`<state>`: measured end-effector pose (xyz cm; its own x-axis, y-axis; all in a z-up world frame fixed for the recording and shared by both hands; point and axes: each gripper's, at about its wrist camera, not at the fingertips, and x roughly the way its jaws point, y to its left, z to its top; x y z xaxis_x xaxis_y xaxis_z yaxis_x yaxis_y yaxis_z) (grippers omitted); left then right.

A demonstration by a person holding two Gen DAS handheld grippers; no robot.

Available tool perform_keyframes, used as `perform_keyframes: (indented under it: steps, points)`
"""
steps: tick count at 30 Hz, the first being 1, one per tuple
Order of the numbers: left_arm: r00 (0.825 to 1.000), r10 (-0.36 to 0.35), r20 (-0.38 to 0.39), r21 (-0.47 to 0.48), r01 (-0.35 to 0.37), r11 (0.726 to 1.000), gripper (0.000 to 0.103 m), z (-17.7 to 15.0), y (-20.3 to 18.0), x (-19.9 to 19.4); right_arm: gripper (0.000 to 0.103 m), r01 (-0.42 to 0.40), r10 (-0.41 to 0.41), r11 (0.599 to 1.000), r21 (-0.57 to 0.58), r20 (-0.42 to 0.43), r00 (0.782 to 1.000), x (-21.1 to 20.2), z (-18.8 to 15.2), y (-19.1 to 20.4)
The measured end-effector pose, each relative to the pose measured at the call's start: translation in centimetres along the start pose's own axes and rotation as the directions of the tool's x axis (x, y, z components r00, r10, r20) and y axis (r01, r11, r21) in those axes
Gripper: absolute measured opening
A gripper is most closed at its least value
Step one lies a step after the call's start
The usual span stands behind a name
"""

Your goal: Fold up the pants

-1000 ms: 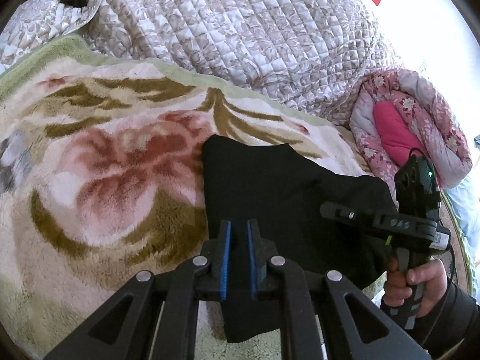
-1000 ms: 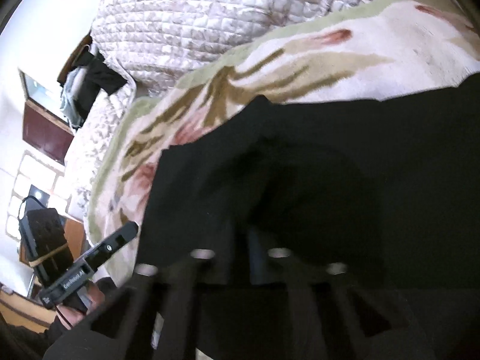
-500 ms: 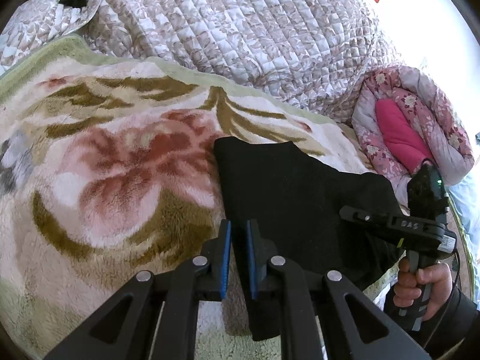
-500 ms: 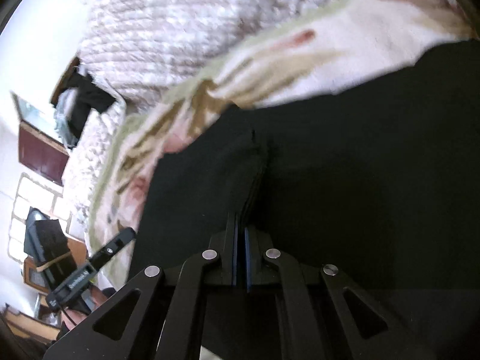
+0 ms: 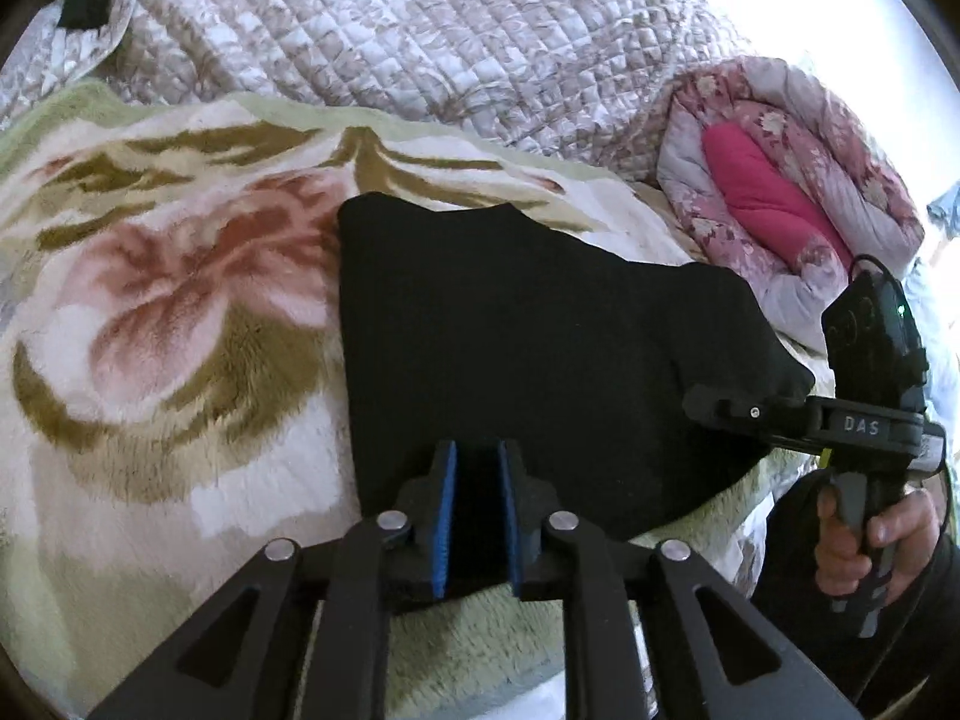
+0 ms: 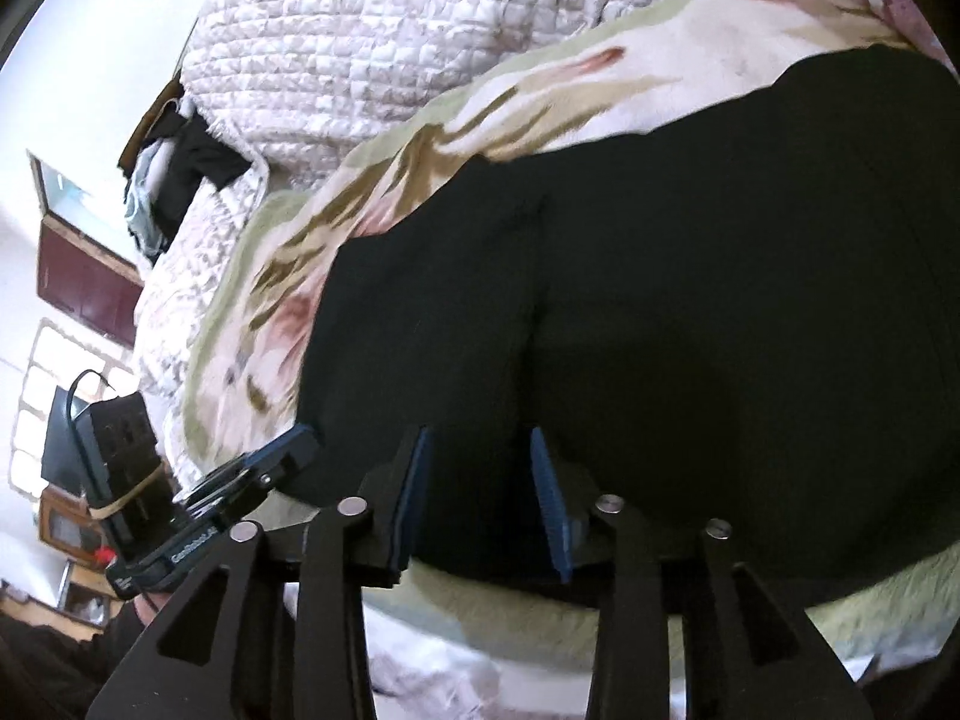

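1. Black pants (image 5: 528, 360) lie folded flat on the bed's floral plush blanket (image 5: 180, 330). In the left wrist view the long axis runs from about 10 o'clock to 4 o'clock, with the straight left edge going 12 to 6.
2. Left hand-held gripper (image 5: 477, 507): jaws opening, a narrow gap between the blue pads (image 5: 445, 516). The near pants edge sits in that gap; the pads are not pressing on it.
3. Right hand-held gripper (image 6: 480, 498): jaws opening, spread wide. The near hem is between them, with a clear gap on both sides.
4. In the left wrist view the right unit is at 4 o'clock, with a hand (image 5: 864, 540) on its handle.
5. A quilted cover (image 5: 420, 30) is bunched at 12 o'clock; a pink floral duvet roll (image 5: 780, 192) is at 2 o'clock.
6. The right wrist view shows a white wall and a dark red cabinet (image 6: 84, 282) at 9 o'clock.
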<state>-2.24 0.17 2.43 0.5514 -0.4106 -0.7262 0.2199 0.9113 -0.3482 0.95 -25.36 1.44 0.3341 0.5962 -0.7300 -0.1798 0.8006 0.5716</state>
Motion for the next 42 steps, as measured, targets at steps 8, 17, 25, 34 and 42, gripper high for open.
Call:
perform_keyframes:
  steps: [8, 17, 25, 34, 42]
  points:
    - [1.0, 0.013, -0.011, 0.001, -0.013, 1.0, 0.021, 0.0, 0.1, 0.3, 0.005, -0.018, 0.018, 1.0, 0.002, 0.011, 1.0, 0.3, 0.8, 0.6]
    - [0.999, 0.032, -0.02, 0.003, -0.032, 0.999, 0.022, -0.2, -0.2, 0.1, 0.003, 0.096, -0.099, 0.995, 0.038, 0.086, 0.991, -2.0, -0.2, -0.9]
    - [0.998, 0.068, 0.013, 0.017, -0.068, 0.998, 0.026, 3.7, -0.5, 0.5, 0.018, 0.145, -0.122, 0.977, -0.156, 0.152, 0.981, 0.3, 4.6, 3.1]
    - [0.989, 0.148, -0.029, 0.016, -0.147, 0.989, 0.026, 9.5, 1.6, 7.3, 0.011, 0.192, -0.181, 0.975, -0.112, 0.101, 0.978, 6.1, 9.4, 0.3]
    - [0.992, 0.121, 0.018, 0.022, -0.121, 0.992, 0.026, 7.8, 0.9, 5.1, 0.018, 0.229, -0.201, 0.954, -0.195, 0.157, 0.967, 2.1, 4.3, 2.8]
